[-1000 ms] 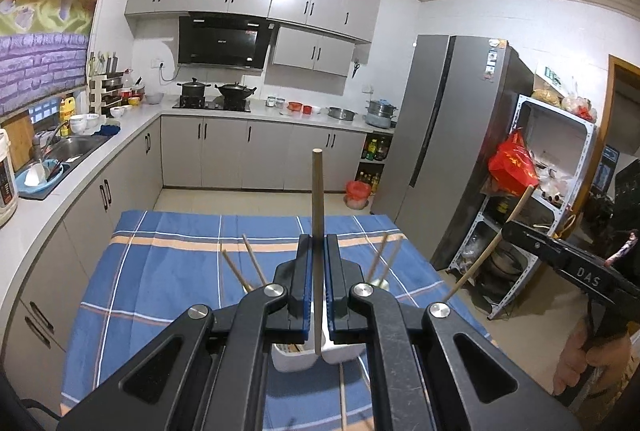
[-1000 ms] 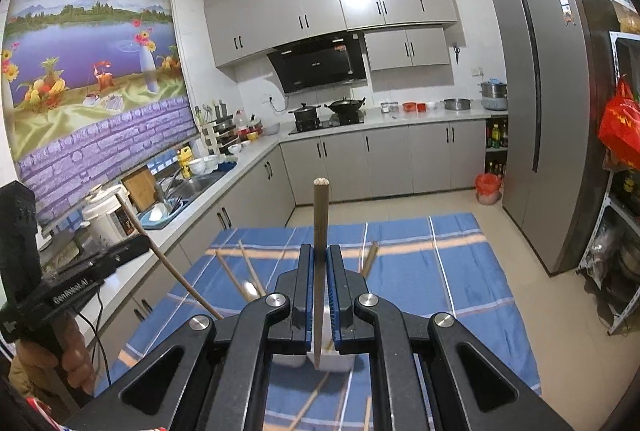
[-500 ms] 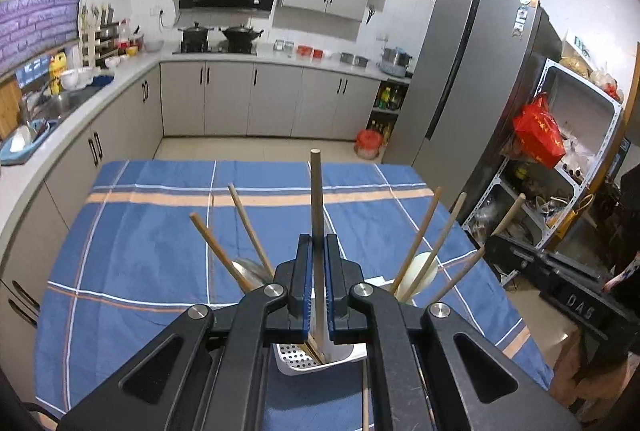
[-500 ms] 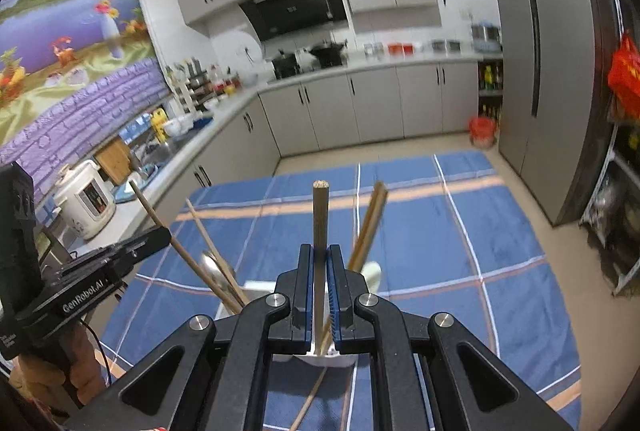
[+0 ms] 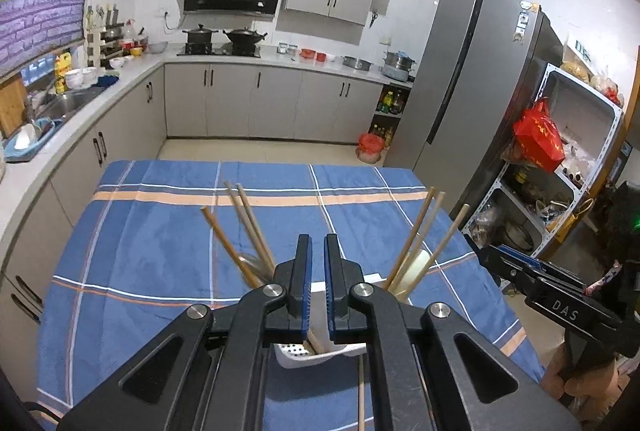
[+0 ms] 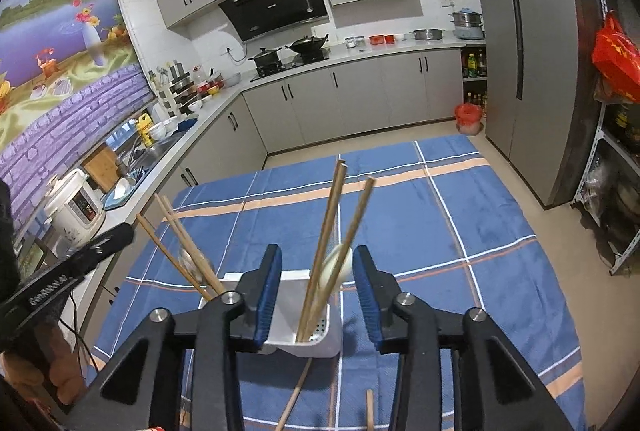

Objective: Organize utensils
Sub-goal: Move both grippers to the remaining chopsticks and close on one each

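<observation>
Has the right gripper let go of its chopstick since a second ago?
Yes. The right gripper has opened, fingers spread wide, and the chopsticks now stand in the white holder on the tablecloth.

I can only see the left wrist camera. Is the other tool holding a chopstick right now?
Observer: No. In the right wrist view the right tool is wide open and grips nothing.
Child: I see one chopstick lying loose on the cloth. Is that all?
Observer: There are two on the blue cloth, on the near side of the white holder. They are a slanted chopstick and a second chopstick at the bottom edge.
Child: Is there anything on the kitchen side I'm missing?
Observer: A white rice cooker stands on the counter.
</observation>
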Demonstrator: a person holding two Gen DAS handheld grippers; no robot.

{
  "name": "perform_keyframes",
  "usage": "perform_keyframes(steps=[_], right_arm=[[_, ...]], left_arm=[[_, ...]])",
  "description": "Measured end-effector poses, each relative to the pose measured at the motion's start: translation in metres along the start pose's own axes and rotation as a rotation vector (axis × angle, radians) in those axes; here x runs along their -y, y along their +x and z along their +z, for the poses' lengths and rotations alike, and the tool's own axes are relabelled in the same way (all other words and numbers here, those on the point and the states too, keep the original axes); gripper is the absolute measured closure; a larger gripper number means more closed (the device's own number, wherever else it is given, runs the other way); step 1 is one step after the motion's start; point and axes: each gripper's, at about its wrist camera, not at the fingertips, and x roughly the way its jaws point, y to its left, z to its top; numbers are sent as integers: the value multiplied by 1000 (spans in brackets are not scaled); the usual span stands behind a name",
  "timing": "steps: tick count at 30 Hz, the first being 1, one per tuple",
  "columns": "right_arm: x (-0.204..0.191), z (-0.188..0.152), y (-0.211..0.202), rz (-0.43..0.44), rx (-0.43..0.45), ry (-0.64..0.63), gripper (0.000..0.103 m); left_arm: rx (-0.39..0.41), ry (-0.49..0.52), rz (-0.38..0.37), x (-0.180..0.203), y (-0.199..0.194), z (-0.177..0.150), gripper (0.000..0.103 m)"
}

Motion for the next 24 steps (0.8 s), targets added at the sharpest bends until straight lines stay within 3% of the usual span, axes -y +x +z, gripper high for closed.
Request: perform_keyframes(steps=[5, 9, 11, 14, 17, 24], right_arm=[[15, -23, -19, 3, -36, -4, 52], [29, -71, -15, 4, -162, -56, 51], [38, -102, -8, 1, -240, -71, 51], [48, -141, 1, -8, -325, -71, 62], [49, -169, 6, -12, -374, -66, 62], [39, -193, 9, -67, -416, -158, 62]], left_arm=[[28, -9, 19, 0, -43, -16, 98], [-31, -29, 1, 1, -62, -54, 92], [-102, -32, -8, 6, -54, -80, 83], [-253, -53, -14, 11, -28, -125, 83], [-368, -44, -56, 24, -1, -166, 83], [-448, 48, -28, 51, 30, -211, 83]])
